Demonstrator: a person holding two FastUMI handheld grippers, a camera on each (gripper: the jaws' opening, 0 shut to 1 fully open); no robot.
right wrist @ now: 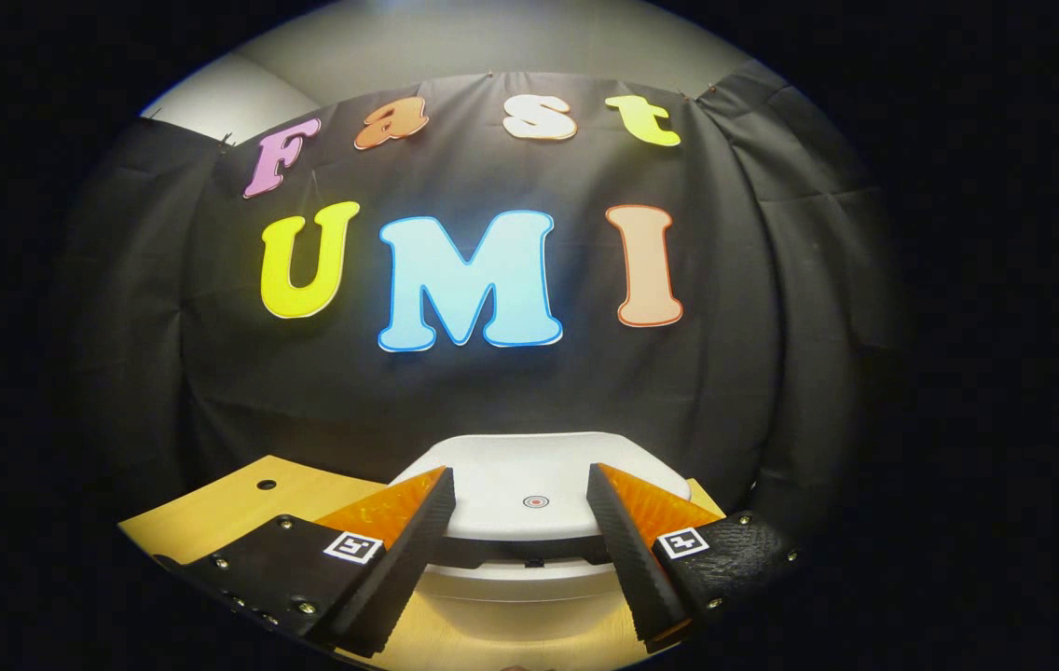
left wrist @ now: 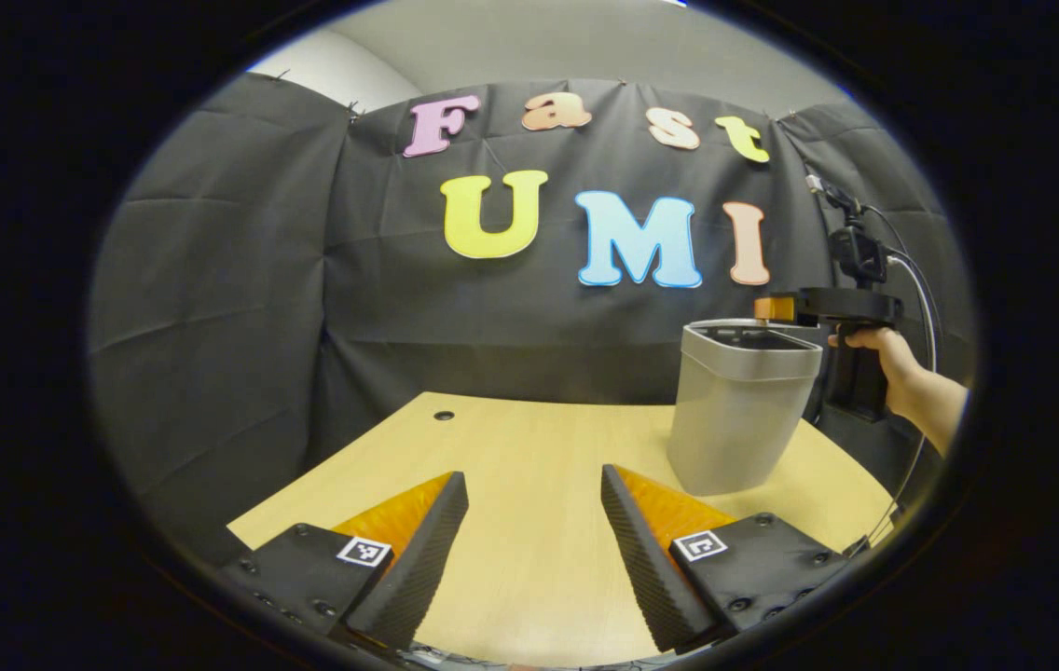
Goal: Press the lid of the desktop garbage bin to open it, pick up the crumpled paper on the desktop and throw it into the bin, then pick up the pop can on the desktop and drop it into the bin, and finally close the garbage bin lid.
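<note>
Left claw (left wrist: 534,540) spread wide, released, holding nothing, low over the bare bench (left wrist: 511,447), left of the garbage bin (left wrist: 735,419). Bin upright on the bench's right part, lid (right wrist: 539,489) down. Right claw (right wrist: 520,536) also spread, grasping nothing, poised just above the lid, fingers straddling its front edge; a hand (left wrist: 888,368) gripping its handle right of the bin.

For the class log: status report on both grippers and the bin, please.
Left gripper open, low over table. Right gripper open, above bin, lid looks shut. Nothing in the way.
</note>
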